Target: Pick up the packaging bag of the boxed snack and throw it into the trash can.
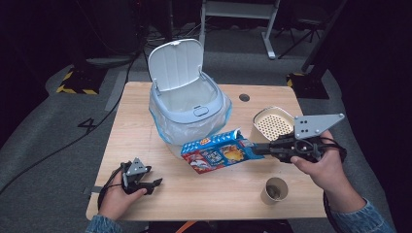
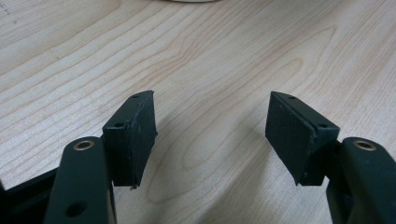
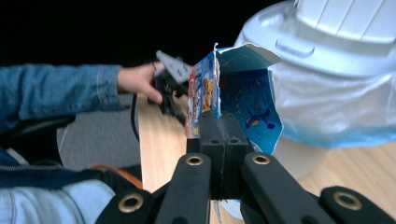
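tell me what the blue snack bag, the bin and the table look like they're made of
Snack bag: thin glossy printed film, probably plastic; it creases and shines, torn open at the top.
Bin: smooth white moulded plastic, semi-gloss, with a translucent bluish film liner around its body.
Table: pale wood grain, matte; solid wood or laminate can't be told.

My right fingers (image 3: 219, 135) pinch the snack bag (image 1: 218, 151); the bin (image 1: 187, 104) stands beyond it, a paper cup (image 1: 275, 190) near my wrist.
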`<control>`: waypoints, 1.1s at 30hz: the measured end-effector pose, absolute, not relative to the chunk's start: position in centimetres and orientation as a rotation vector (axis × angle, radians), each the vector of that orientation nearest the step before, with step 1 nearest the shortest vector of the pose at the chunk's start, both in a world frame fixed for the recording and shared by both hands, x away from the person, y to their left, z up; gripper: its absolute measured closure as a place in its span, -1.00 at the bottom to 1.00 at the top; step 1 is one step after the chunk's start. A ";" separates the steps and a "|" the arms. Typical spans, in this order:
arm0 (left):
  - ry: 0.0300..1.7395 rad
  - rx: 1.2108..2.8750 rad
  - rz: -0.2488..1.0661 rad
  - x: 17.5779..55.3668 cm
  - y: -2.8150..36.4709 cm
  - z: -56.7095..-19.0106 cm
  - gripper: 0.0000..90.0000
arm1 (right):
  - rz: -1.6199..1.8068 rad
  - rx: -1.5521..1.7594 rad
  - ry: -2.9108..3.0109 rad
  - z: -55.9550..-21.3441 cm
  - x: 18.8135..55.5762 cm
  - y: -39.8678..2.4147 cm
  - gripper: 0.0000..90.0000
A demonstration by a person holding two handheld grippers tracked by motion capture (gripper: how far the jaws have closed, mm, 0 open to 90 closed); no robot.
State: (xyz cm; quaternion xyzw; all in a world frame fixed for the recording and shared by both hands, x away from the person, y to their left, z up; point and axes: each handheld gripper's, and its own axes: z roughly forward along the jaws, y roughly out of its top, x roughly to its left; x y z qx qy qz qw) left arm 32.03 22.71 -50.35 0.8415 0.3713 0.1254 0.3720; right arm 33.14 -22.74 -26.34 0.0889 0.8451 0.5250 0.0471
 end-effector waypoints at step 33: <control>0.932 2.194 0.369 31.8 22.2 -50.4 -0.29 | 1.758 0.442 2.112 -20.6 37.2 -23.1 1.00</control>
